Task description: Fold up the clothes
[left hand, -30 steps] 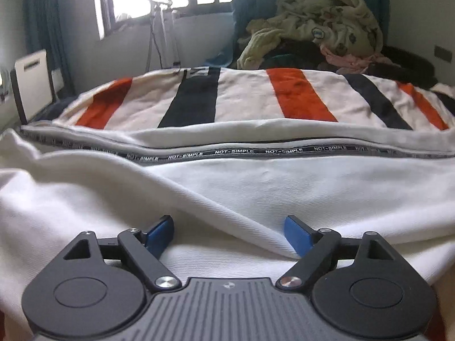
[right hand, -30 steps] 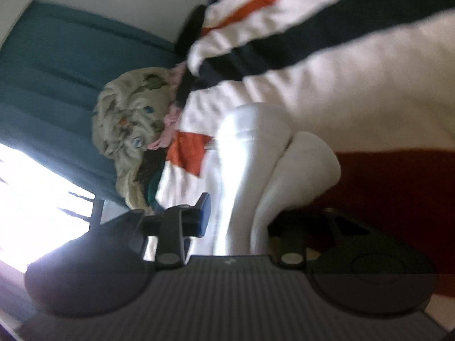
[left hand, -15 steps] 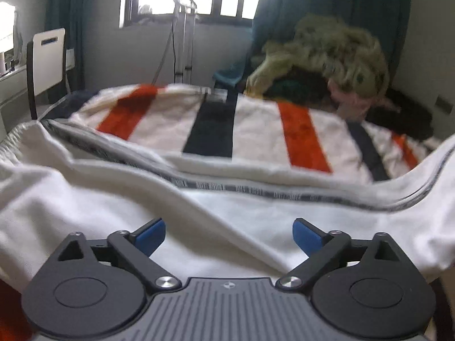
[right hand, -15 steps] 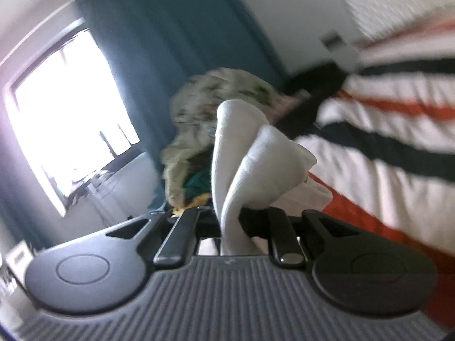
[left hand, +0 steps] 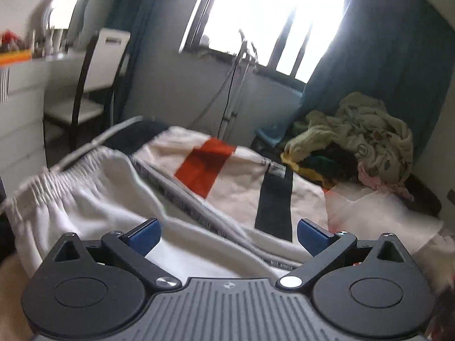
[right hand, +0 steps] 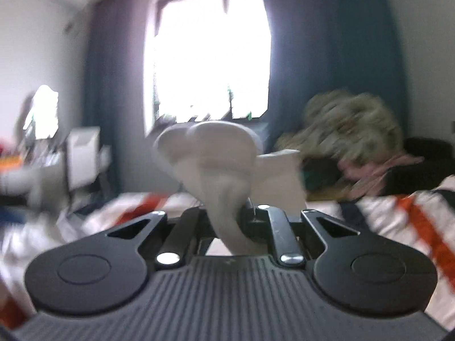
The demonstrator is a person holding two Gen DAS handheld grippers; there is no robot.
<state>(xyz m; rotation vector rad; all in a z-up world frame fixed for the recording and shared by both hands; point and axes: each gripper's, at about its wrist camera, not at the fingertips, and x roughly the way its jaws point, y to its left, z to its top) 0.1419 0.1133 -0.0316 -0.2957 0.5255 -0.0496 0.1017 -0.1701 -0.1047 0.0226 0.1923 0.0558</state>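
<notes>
White garment spread over a striped bed, one end bunched in a gripper.

The left gripper (left hand: 229, 234), level, jaws wide apart, hovers over the white garment (left hand: 93, 199); the right gripper (right hand: 224, 221), level, is clamped on a bunched fold.

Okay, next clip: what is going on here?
A person is folding a white garment on a bed with a striped blanket. The right tongs are shut on a bunched fold of it, lifted above the bed. The left tongs are open, with the cloth lying between their fingers, not pinched.
</notes>
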